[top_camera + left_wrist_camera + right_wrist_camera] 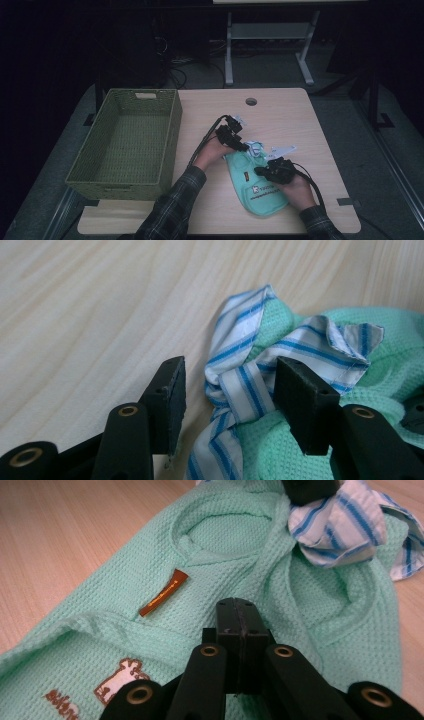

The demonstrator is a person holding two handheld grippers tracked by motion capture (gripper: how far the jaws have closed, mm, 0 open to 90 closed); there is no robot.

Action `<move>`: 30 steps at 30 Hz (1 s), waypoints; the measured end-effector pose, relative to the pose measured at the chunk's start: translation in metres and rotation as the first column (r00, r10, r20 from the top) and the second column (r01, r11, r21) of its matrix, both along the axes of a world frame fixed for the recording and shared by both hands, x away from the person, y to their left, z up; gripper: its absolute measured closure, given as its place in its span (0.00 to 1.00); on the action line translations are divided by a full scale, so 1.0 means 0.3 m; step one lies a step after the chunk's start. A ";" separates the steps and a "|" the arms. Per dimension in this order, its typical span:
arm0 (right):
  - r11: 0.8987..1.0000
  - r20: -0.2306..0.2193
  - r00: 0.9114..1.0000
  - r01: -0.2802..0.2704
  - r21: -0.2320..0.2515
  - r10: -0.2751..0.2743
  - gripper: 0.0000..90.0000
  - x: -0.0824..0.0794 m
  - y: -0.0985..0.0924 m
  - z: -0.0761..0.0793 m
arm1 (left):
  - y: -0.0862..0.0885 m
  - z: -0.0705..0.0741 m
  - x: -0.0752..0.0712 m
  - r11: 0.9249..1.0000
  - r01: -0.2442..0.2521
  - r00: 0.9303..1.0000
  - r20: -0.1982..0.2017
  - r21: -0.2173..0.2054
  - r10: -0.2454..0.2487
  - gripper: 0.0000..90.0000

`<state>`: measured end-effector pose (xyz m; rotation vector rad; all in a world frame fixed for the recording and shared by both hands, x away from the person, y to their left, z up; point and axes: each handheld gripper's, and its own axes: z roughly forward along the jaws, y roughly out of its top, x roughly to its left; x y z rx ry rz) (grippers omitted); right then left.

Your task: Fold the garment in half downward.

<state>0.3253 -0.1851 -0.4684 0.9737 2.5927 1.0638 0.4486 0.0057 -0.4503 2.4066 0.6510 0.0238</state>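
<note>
A mint-green waffle-knit garment [255, 192] lies flat on the wooden table [300, 115], with a blue-and-white striped cloth [256, 148] bunched at its far end. My left gripper [240, 145] is open and reaches to that bunch. In the left gripper view the striped cloth [245, 385] sits between the parted jaws of that gripper [230, 371], close to the right one, with bare table beside the left one. My right gripper [262, 171] rests on the garment's middle. In the right gripper view this gripper [237, 607] is shut over the green fabric [210, 545], near an orange tag [164, 592].
A green woven basket [125, 95] stands at the table's left, with nothing in it. A round cable hole [251, 101] is near the far edge. A printed logo [117, 682] marks the garment's near part. Cables trail from both grippers.
</note>
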 end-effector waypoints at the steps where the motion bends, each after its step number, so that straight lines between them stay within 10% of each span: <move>1: 1.000 0.000 1.000 0.000 -0.002 0.000 1.00 0.000 0.000 0.000 | -0.002 -0.003 -0.003 1.000 0.009 1.000 -0.005 0.004 -0.009 0.51; 9: 1.000 0.003 1.000 0.001 -0.004 -0.001 1.00 0.001 0.001 0.000 | -0.012 -0.019 -0.016 0.997 0.078 0.997 -0.017 0.018 -0.078 0.52; 19: 1.000 0.002 1.000 0.004 -0.005 -0.004 1.00 0.000 0.004 0.000 | -0.021 -0.015 -0.031 0.991 0.129 0.991 -0.029 0.032 -0.128 0.82; 30: 1.000 0.006 1.000 0.006 -0.013 -0.006 1.00 0.001 0.006 0.002 | 0.004 0.057 -0.041 0.997 0.072 0.997 0.036 -0.012 -0.072 0.86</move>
